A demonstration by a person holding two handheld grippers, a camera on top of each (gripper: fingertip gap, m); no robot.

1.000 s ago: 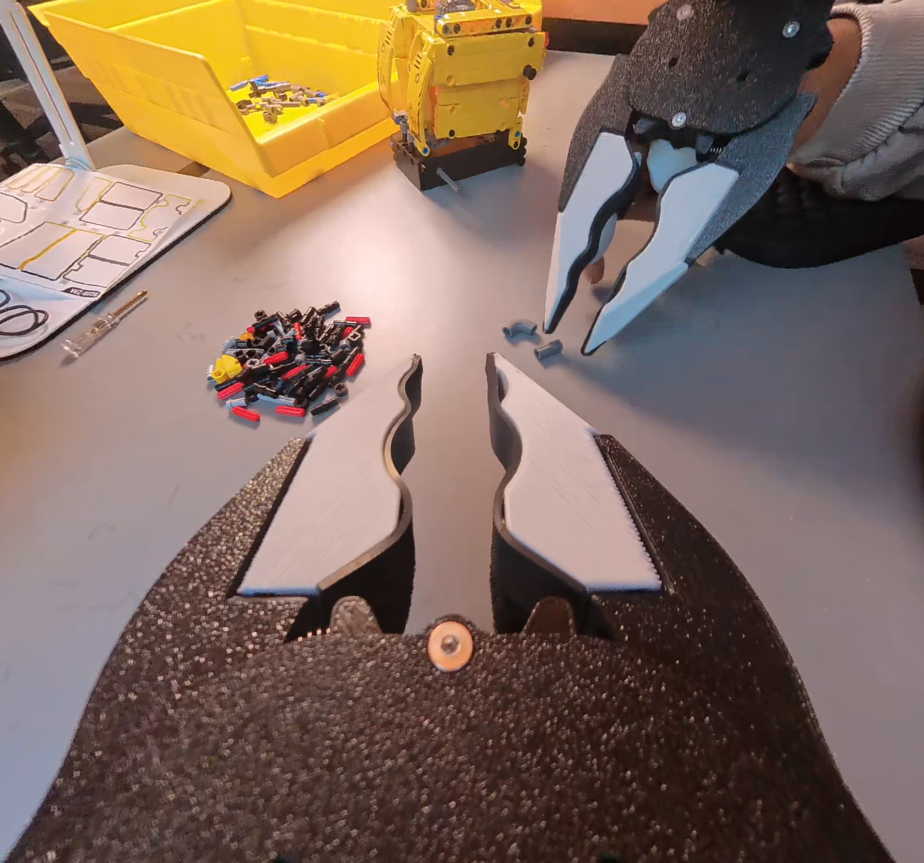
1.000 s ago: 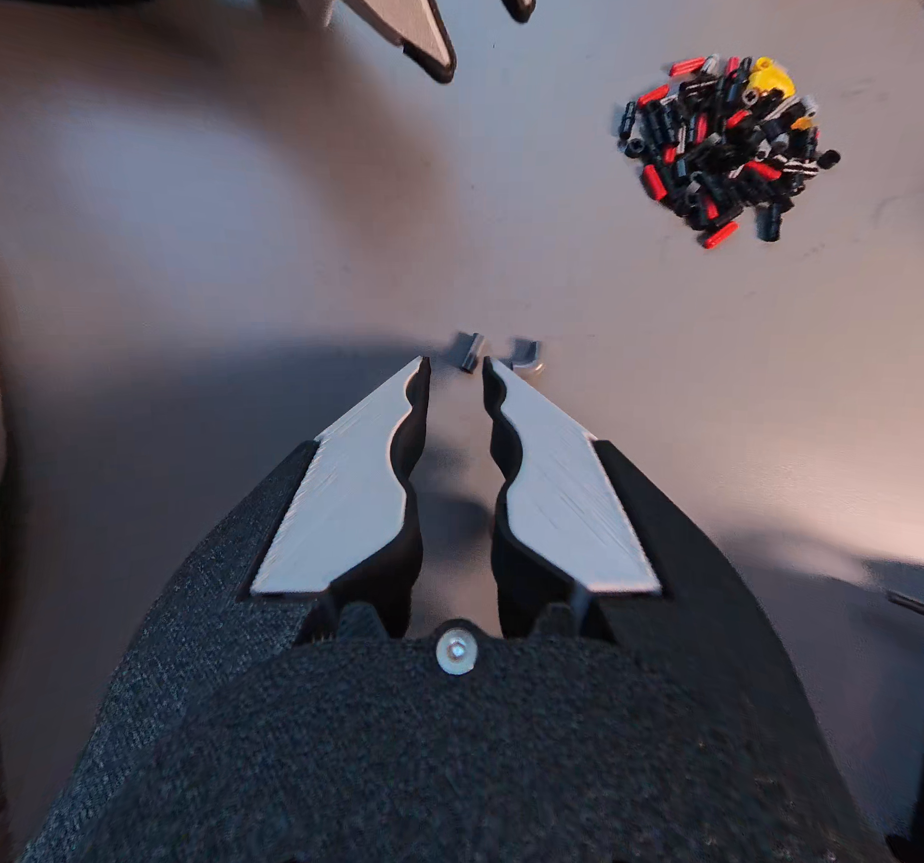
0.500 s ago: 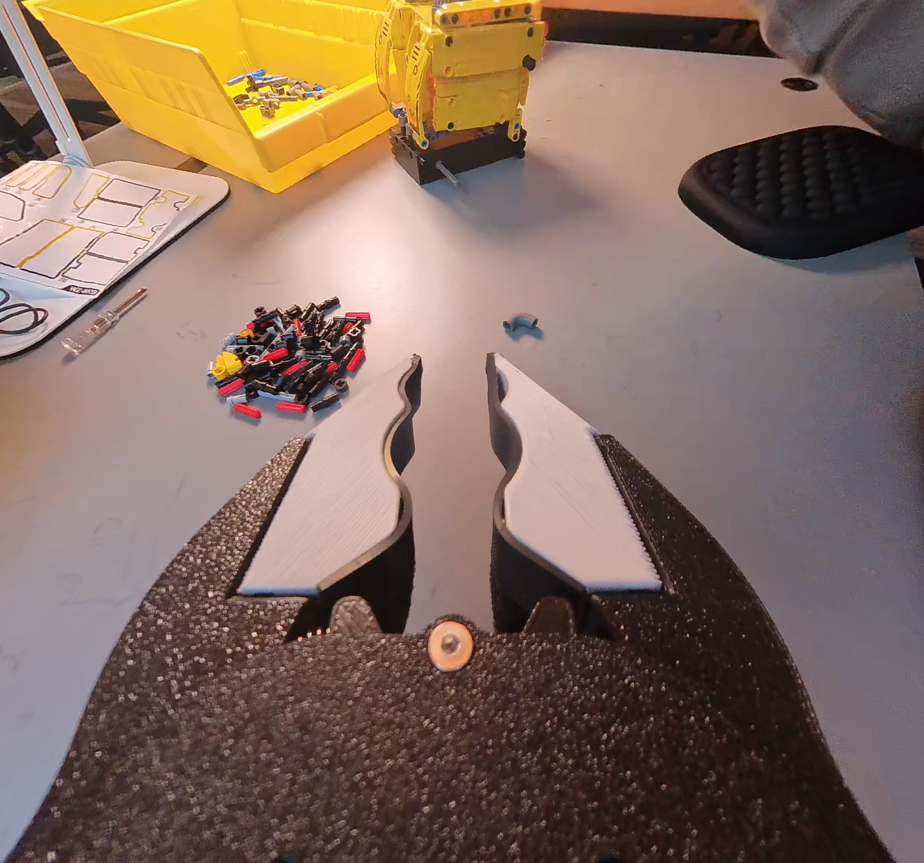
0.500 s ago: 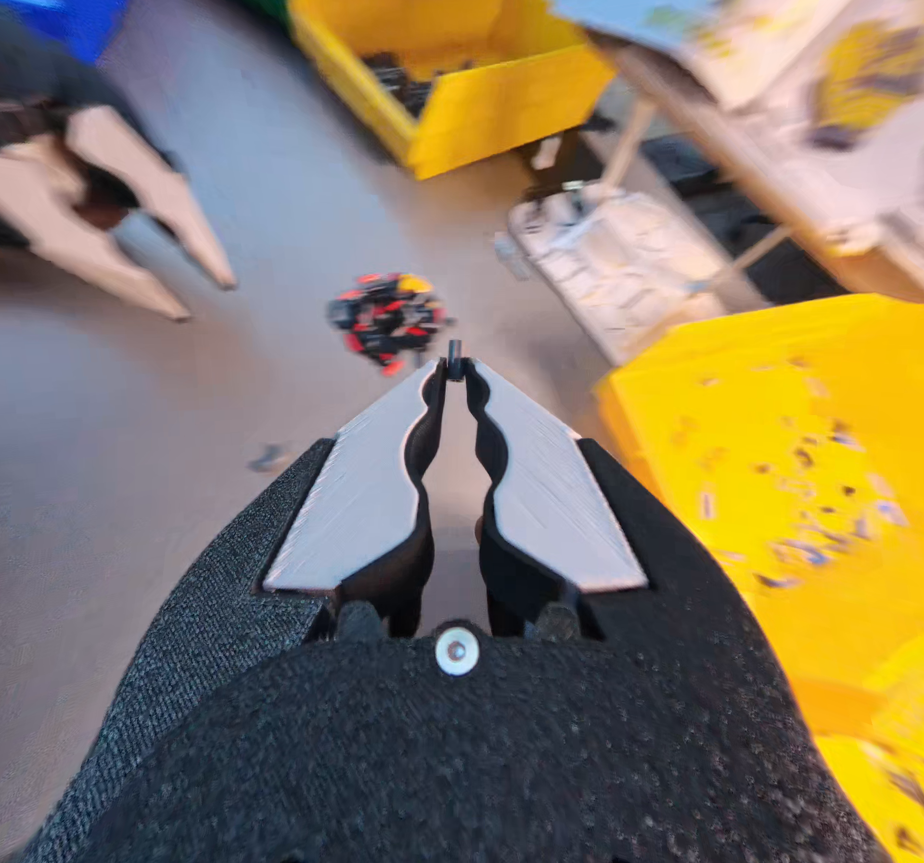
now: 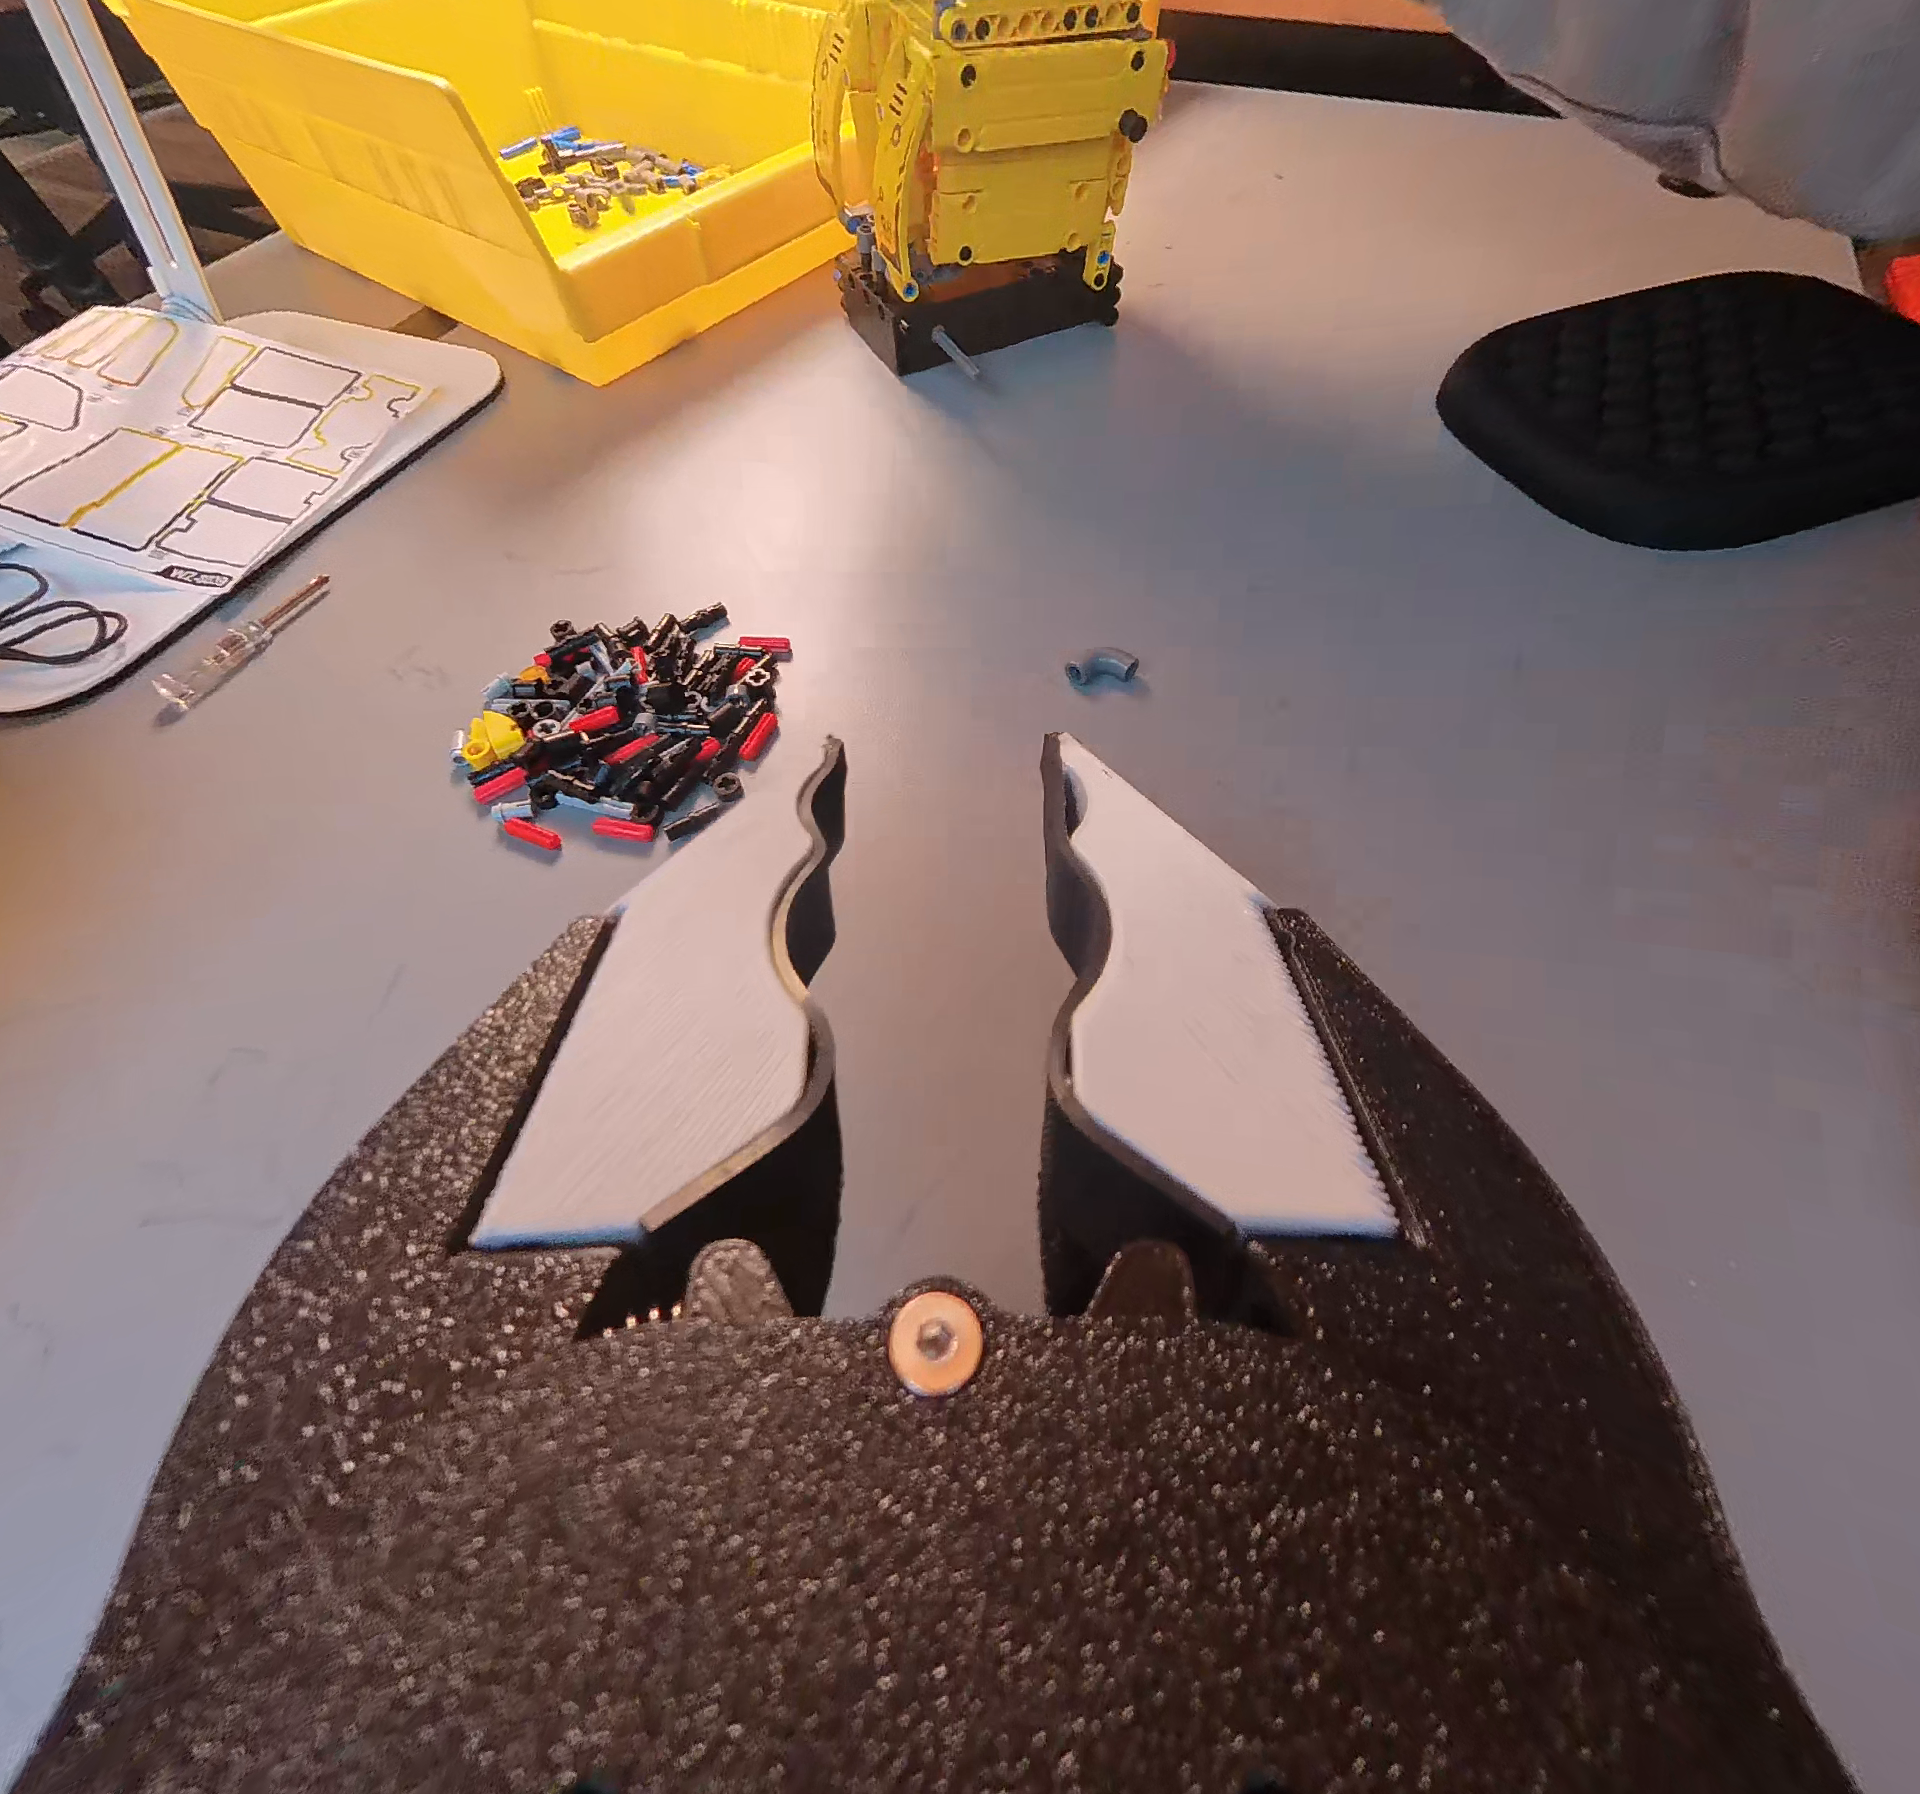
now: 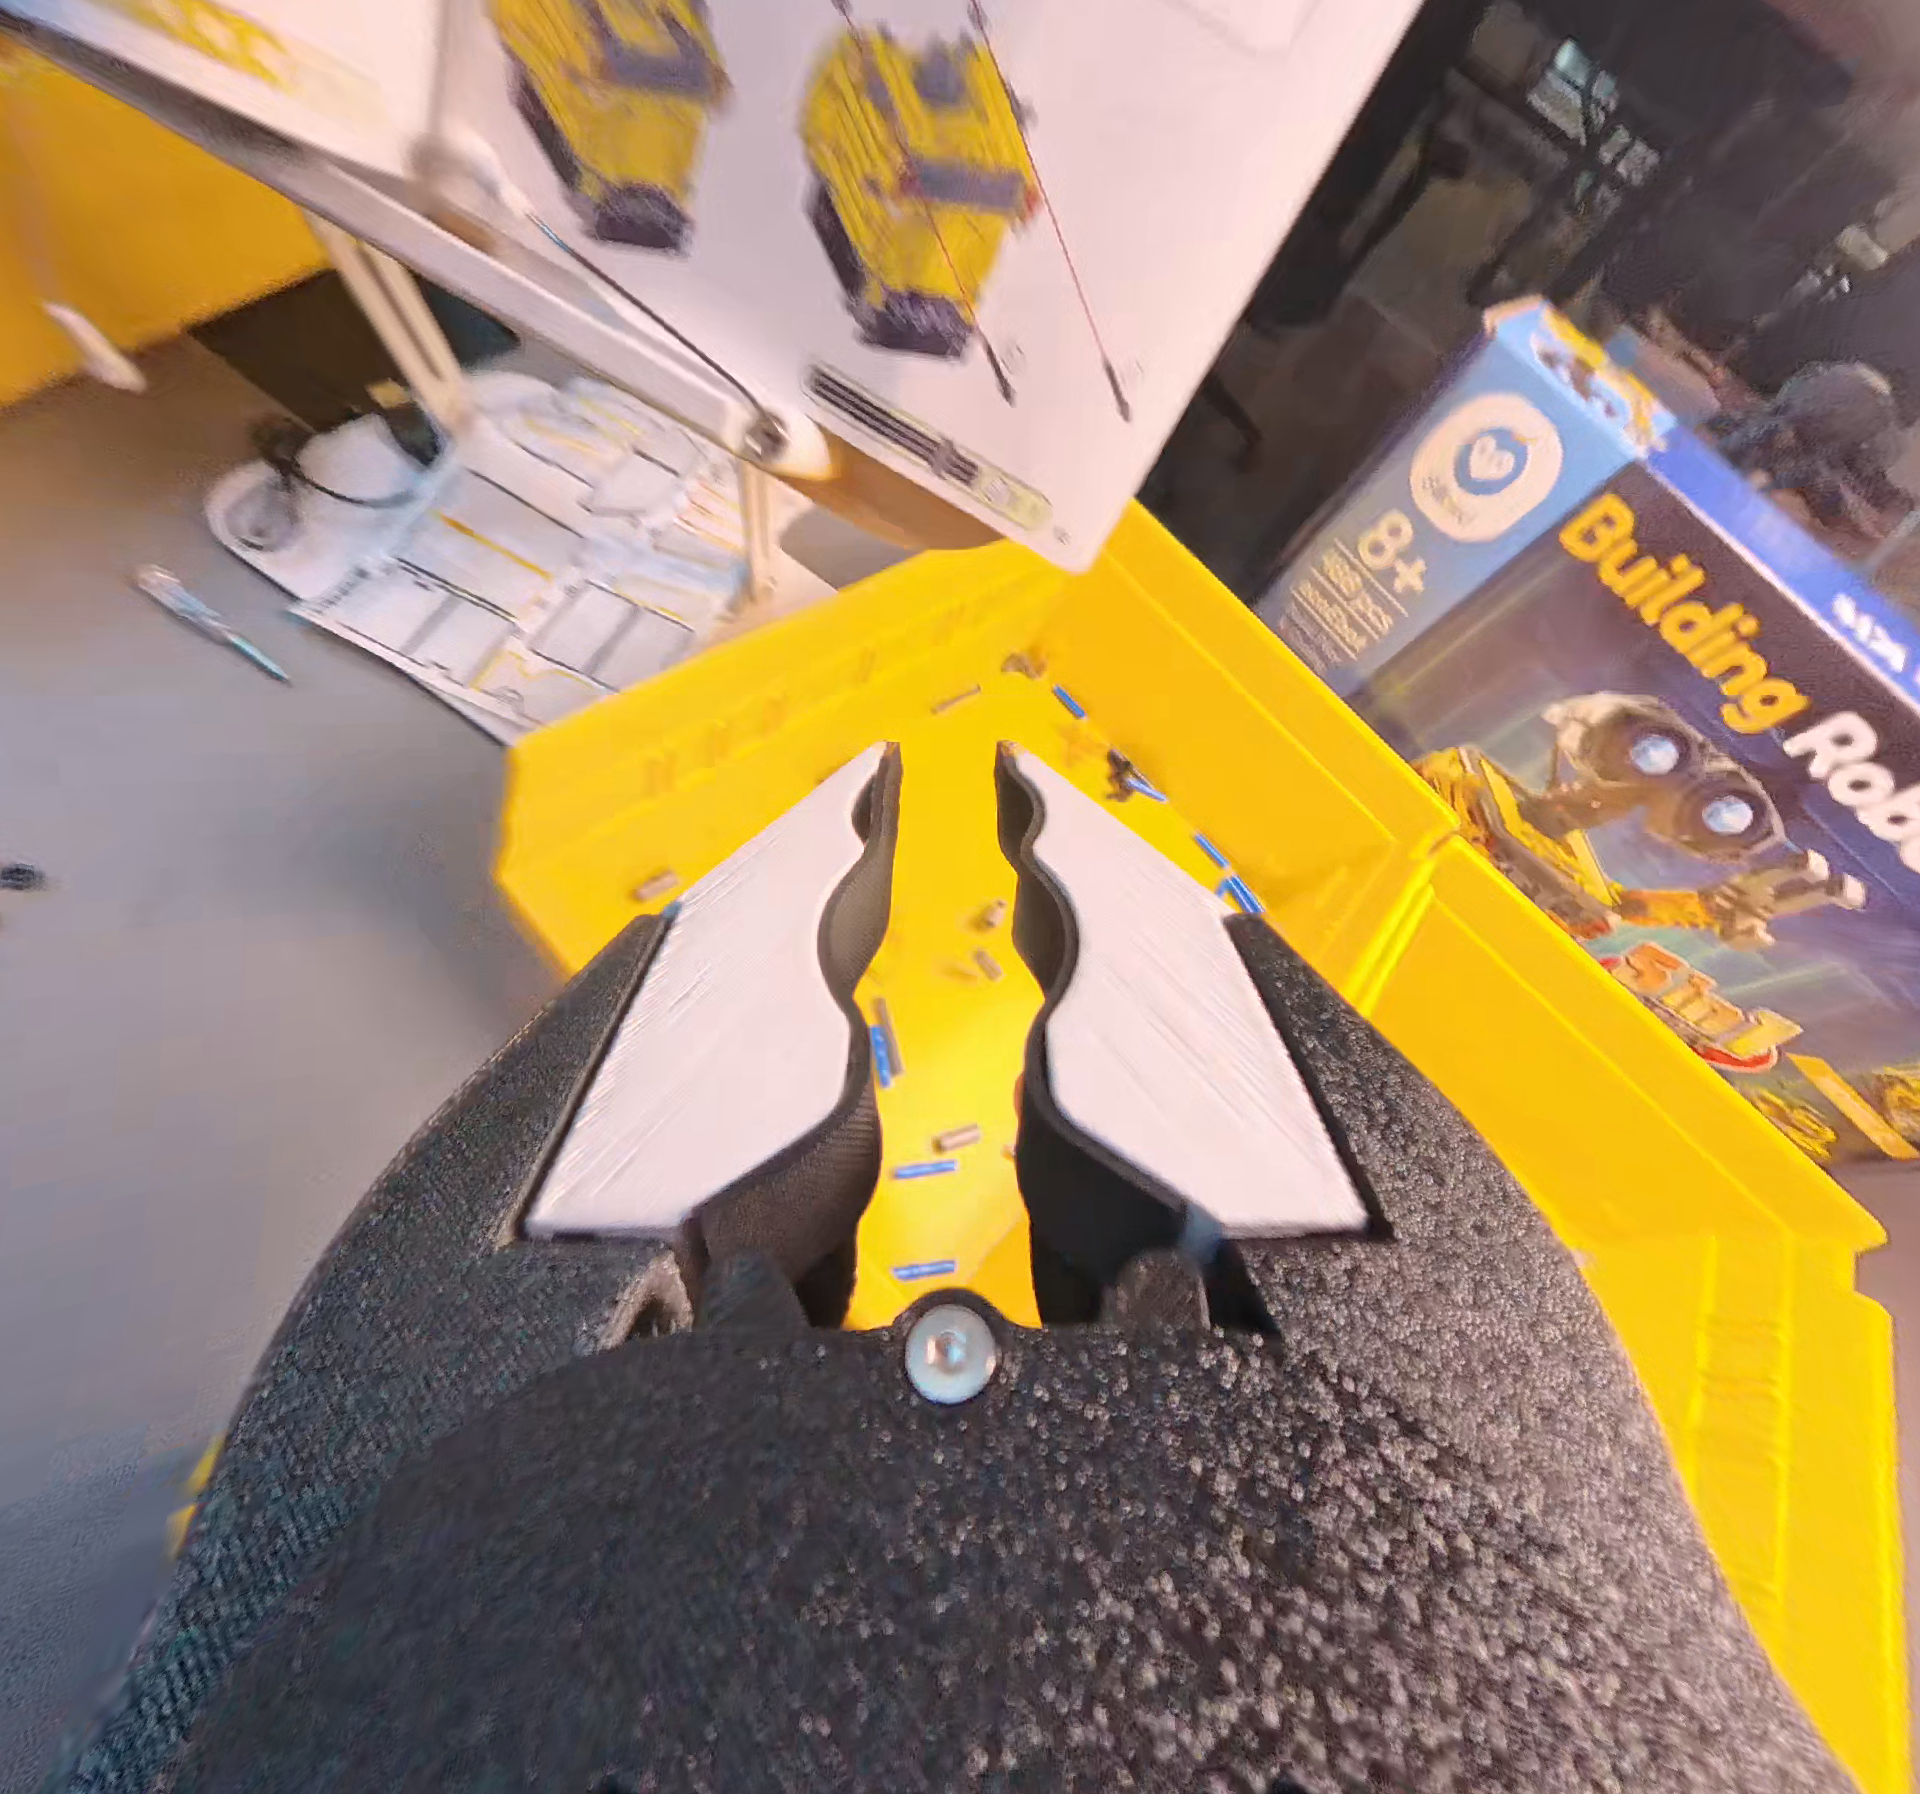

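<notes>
Left claw [image 5: 940, 757] hovering spread, empty, over grey desk [image 5: 1351, 809]; grey elbow connector [image 5: 1103, 669] lying just beyond tips: light, rigid, slippery, best pinched across bend. Right claw [image 6: 945, 757] hanging spread, empty, above yellow parts bin [image 6: 1299, 778].

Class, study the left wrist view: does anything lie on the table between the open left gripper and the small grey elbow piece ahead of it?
Nothing visible does. The left gripper is open, and only bare grey table lies between its fingertips and the grey elbow piece. The pile of small parts sits off to the left, clear of that line.
</notes>
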